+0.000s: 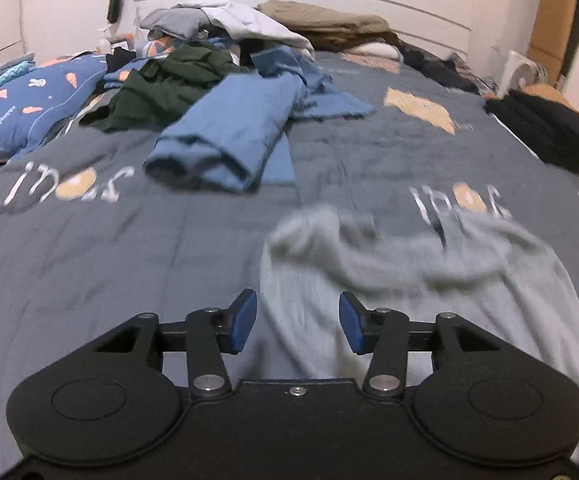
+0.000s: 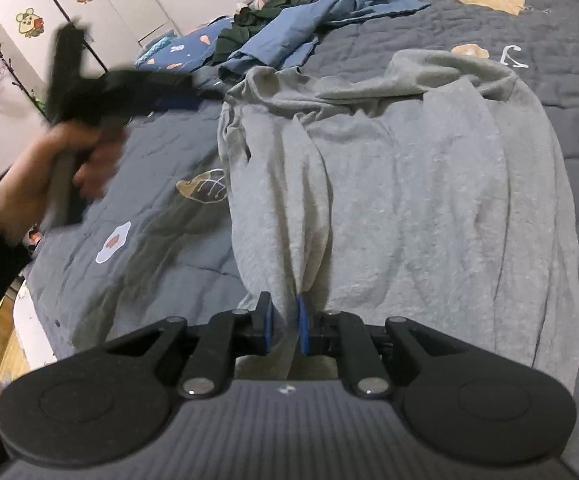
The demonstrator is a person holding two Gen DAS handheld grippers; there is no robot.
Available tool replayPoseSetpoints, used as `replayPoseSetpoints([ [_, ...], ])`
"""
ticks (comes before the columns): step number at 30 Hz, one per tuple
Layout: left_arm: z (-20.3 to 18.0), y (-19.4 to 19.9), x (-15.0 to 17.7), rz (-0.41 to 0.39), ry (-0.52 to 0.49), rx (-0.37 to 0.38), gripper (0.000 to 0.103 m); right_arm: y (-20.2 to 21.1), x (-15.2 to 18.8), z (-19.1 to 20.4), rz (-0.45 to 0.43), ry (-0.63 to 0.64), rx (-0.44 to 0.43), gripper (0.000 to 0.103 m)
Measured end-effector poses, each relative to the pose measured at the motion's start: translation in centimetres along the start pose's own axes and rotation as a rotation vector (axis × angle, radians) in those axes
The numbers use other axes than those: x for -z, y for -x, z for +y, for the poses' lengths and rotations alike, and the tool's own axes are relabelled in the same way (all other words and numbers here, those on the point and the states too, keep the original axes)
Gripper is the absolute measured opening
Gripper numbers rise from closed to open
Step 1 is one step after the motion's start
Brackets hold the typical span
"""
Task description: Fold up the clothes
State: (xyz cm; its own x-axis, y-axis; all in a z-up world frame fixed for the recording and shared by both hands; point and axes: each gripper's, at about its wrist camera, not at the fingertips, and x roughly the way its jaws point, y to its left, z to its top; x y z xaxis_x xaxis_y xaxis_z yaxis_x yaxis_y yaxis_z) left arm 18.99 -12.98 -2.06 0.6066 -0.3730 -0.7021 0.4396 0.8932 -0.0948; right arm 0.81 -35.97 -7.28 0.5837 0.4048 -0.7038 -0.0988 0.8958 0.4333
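Note:
A light grey garment (image 2: 409,180) lies spread and wrinkled on the dark grey quilt (image 2: 149,240). My right gripper (image 2: 284,326) is shut on a raised fold at the garment's near edge, the cloth pinched between its blue pads. My left gripper (image 1: 297,320) stands open over the garment's (image 1: 409,280) left side, with nothing between its fingers. In the right wrist view the left gripper (image 2: 117,88) shows blurred at the left, above the quilt, held by a hand (image 2: 49,176).
A pile of clothes sits toward the headboard: a blue garment (image 1: 225,136), a dark green one (image 1: 161,84), pale ones behind. A blue patterned pillow (image 1: 29,100) lies far left. Folded black clothes (image 1: 541,128) rest at the right edge. A wardrobe (image 2: 89,0) stands beyond the bed.

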Motion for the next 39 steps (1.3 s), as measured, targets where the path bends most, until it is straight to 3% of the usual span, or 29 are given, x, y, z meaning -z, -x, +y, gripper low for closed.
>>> replayPoseSetpoints([
  [8, -3.9, 7.9, 10.3, 0.156, -0.113, 0.202, 0.049, 0.3, -0.2, -0.6, 0.017, -0.02, -0.007, 0.012],
  [15, -6.4, 12.7, 16.0, 0.161, -0.075, 0.279, 0.05, 0.5, 1.4, 0.7, 0.096, 0.012, -0.039, 0.014],
  [18, -6.9, 14.0, 17.4, 0.166, -0.121, 0.286, 0.05, 1.0, 2.6, 1.1, 0.114, 0.039, -0.032, 0.014],
  [22, -6.6, 14.3, 19.9, 0.223, -0.072, 0.283, 0.05, 1.4, 4.1, 1.2, 0.136, 0.073, -0.027, 0.014],
  [24, -7.5, 14.6, 21.2, 0.25, -0.11, 0.28, 0.05, 1.4, 4.6, 1.2, 0.128, 0.069, -0.032, 0.014],
  [28, -9.7, 15.7, 22.4, 0.238, -0.193, 0.35, 0.05, 1.8, 4.7, 1.3, 0.099, 0.055, -0.049, 0.006],
  [34, -12.4, 17.0, 24.0, 0.223, -0.304, 0.45, 0.05, 3.0, 4.0, 0.5, 0.043, 0.03, -0.012, 0.006],
  [39, -10.8, 16.7, 24.0, 0.208, -0.313, 0.348, 0.054, 2.9, 4.2, -0.1, 0.06, 0.039, 0.01, 0.006],
])
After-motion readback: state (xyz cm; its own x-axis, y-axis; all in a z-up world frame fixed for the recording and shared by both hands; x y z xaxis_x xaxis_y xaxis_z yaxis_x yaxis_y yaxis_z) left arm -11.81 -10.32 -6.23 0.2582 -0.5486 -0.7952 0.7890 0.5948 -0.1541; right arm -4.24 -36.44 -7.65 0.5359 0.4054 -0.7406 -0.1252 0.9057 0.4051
